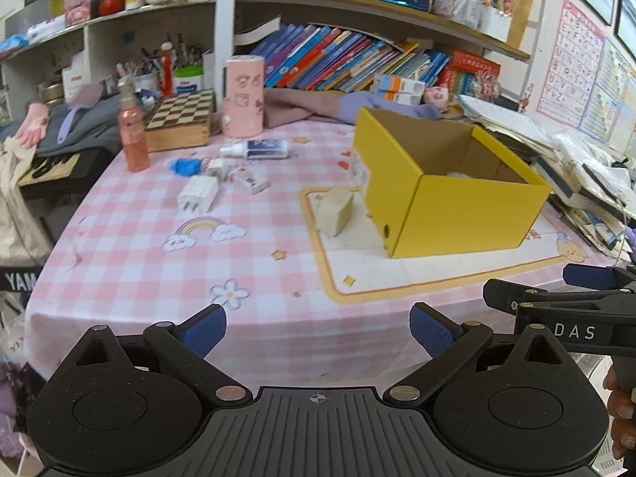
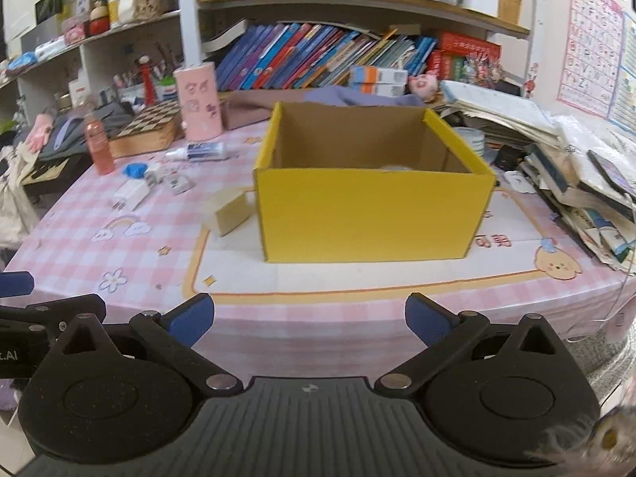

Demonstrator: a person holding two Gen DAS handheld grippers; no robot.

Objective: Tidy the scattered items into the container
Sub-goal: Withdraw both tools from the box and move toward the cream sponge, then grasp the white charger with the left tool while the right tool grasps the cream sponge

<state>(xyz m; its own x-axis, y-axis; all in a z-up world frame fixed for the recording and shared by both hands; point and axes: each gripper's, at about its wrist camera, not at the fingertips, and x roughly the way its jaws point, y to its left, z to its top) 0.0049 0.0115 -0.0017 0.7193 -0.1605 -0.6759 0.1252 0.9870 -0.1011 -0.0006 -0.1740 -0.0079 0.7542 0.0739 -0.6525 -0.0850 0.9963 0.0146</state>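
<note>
Pink checked desk (image 1: 131, 246): yellow box (image 1: 469, 210) at 2 o'clock, charger (image 1: 198, 198) at 11; both tongs (image 1: 318, 328) (image 2: 309, 320) spread, empty.

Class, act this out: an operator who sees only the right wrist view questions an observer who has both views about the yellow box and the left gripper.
Operator: Is anything on the left wall of the yellow box? I see only its front.
Observer: Yes, a white label is stuck on that wall.
Operator: What about the left gripper? I see only its edge.
Observer: Its jaws stand wide open, holding nothing.
</note>
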